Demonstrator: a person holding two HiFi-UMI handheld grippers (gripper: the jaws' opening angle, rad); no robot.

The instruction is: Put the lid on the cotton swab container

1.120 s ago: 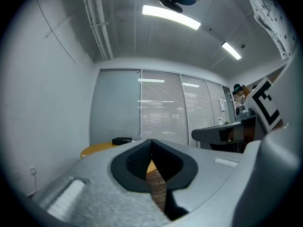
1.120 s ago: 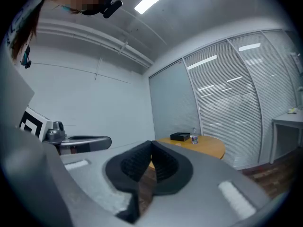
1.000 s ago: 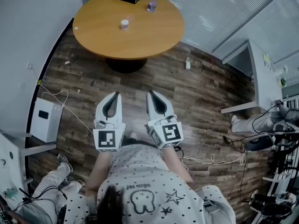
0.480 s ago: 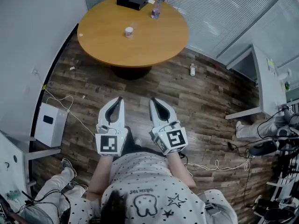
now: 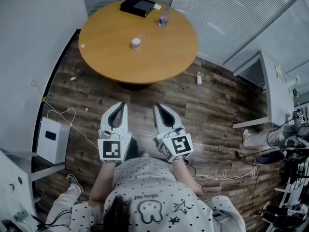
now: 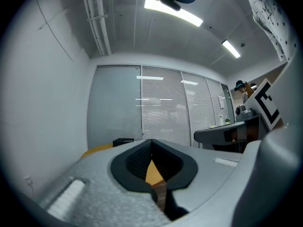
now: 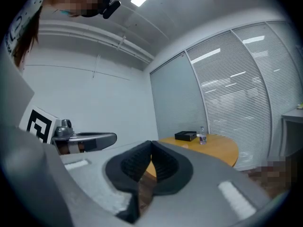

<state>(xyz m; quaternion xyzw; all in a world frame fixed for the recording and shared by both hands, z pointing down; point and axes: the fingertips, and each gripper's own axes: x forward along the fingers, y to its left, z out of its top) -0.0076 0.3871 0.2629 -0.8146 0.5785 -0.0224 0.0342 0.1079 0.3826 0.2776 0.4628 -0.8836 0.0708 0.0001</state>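
A small white cotton swab container (image 5: 136,43) stands near the middle of the round wooden table (image 5: 106,57) in the head view. A clear lid seems to lie just beside it, too faint to be sure. My left gripper (image 5: 120,104) and right gripper (image 5: 158,106) are held side by side over the wood floor, short of the table's near edge, pointing level toward it. Both are shut and empty. In the left gripper view my left gripper (image 6: 151,141) shows closed tips; the right gripper (image 7: 150,144) shows the same in its own view.
A black box (image 5: 137,6) and a small clear bottle (image 5: 164,17) sit at the table's far side. A white box (image 5: 51,140) and cables lie on the floor at left. Desks and gear stand at right (image 5: 270,95). Blinds cover the far wall.
The table has drawn closer and lower in the head view. Both grippers have advanced toward it together, still shut.
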